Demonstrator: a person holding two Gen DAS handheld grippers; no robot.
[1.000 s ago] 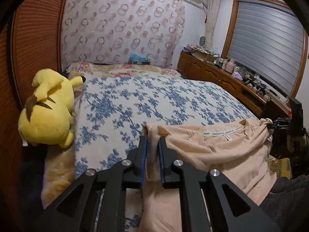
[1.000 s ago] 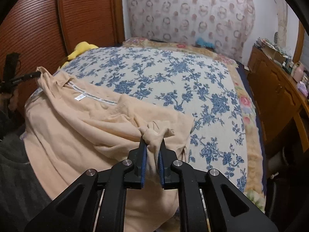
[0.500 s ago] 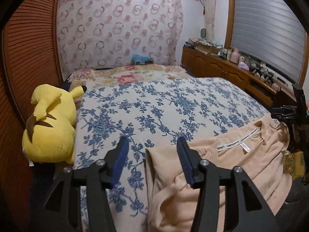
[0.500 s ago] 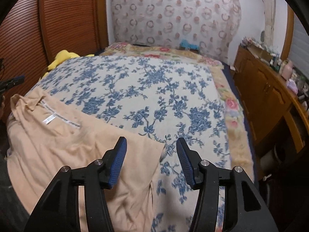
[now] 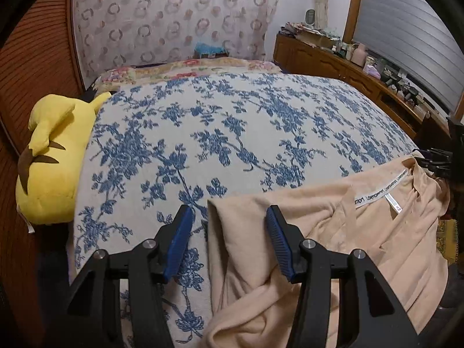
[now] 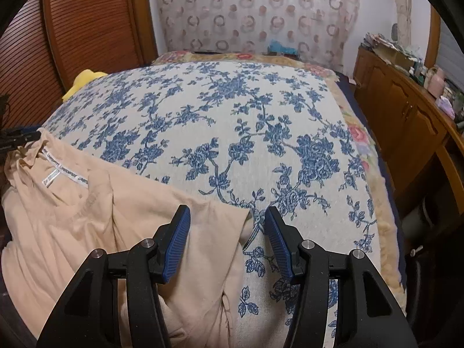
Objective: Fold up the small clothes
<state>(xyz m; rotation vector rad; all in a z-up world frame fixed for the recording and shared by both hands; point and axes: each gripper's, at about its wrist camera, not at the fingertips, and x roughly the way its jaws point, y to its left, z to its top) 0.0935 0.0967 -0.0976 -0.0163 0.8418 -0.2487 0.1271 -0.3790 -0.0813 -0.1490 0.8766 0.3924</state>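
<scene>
Released since a second ago: both corners of the peach shirt, once pinched and lifted, now lying flat on the near edge of the bed. Left gripper with jaws apart, nothing clamped, one shirt corner lying below and between the blue pads. Right gripper likewise standing apart over the other corner. Lower part of the shirt cut off below both views. Yellow plush toy beside the bed, mostly hidden in the right view.
</scene>
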